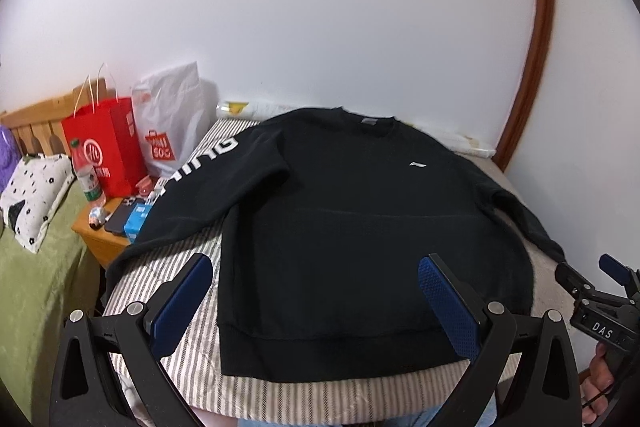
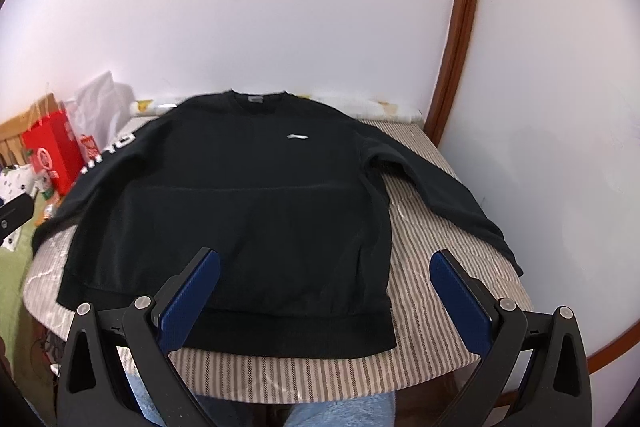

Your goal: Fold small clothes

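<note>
My left claw [image 1: 316,291] fills the bottom of frame, fingers spread wide, gripping nothing; right claw [image 2: 325,287] likewise spread and empty. Striped table [image 2: 420,347] under both, white wall [image 1: 360,27] behind, red bag [image 1: 108,147] at centre left. Black sweatshirt [image 1: 352,227] lies flat, face up, its hem just beyond my fingertips, sleeves splayed outward.

- left gripper [image 1: 314,281]: black frame, blue textured pads, silver screws at the pivots
- right gripper [image 2: 325,277]: same build, white "das" label on its side
- person's fuzzy light-blue trousers [image 2: 340,411]
</note>
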Available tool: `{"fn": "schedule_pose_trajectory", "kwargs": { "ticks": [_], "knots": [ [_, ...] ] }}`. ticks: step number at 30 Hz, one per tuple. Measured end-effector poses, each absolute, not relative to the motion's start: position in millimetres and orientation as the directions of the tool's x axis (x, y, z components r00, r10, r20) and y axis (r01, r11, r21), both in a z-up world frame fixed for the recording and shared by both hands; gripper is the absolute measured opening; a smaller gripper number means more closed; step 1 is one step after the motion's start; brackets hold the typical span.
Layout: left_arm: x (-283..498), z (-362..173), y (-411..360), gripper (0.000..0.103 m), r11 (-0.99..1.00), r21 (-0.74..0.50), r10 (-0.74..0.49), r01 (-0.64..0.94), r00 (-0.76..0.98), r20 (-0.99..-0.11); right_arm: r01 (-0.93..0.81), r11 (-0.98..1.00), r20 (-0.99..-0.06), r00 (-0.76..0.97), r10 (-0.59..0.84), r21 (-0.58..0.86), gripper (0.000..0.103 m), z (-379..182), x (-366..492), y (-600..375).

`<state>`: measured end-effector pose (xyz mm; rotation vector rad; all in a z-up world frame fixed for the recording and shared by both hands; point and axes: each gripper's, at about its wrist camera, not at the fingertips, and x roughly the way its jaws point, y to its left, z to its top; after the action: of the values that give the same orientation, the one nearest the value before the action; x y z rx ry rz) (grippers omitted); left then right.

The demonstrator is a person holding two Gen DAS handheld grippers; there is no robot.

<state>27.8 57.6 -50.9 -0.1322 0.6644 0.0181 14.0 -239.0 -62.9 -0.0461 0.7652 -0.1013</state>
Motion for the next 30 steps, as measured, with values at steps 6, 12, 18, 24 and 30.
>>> {"fn": "schedule_pose_trajectory", "kwargs": {
  "ticks": [6, 12, 18, 24, 30],
  "knots": [
    [56, -79, 88, 0.103, 0.976, -0.195, -0.056, -0.093, 0.762, -0.645, 0.041, 0.998, -0.73, 0.68, -0.068, -0.054, 0.103, -93, 46, -239],
    [87, -119, 121, 0.103, 0.943, -0.309, -0.131, -0.127, 0.71, -0.692, 0.032, 0.999, -0.731, 0.682, -0.021, 0.002, 0.103, -116, 76, -244],
    [107, -155, 152, 0.101, 0.898, -0.388, -0.146, -0.209, 0.69, -0.709, -0.004, 0.997, -0.715, 0.697, 0.056, 0.074, 0.102, -127, 102, -245],
    [117, -171, 190, 0.099, 0.812, -0.509, -0.156, -0.285, 0.735, -0.66, -0.053, 0.993, -0.703, 0.702, 0.113, 0.107, 0.096, -136, 124, -237],
    [137, -189, 226, 0.097, 0.718, -0.598, -0.158, -0.357, 0.752, -0.64, -0.087, 0.992, -0.715, 0.687, 0.129, 0.095, 0.096, -147, 151, -223]
  ]
}}
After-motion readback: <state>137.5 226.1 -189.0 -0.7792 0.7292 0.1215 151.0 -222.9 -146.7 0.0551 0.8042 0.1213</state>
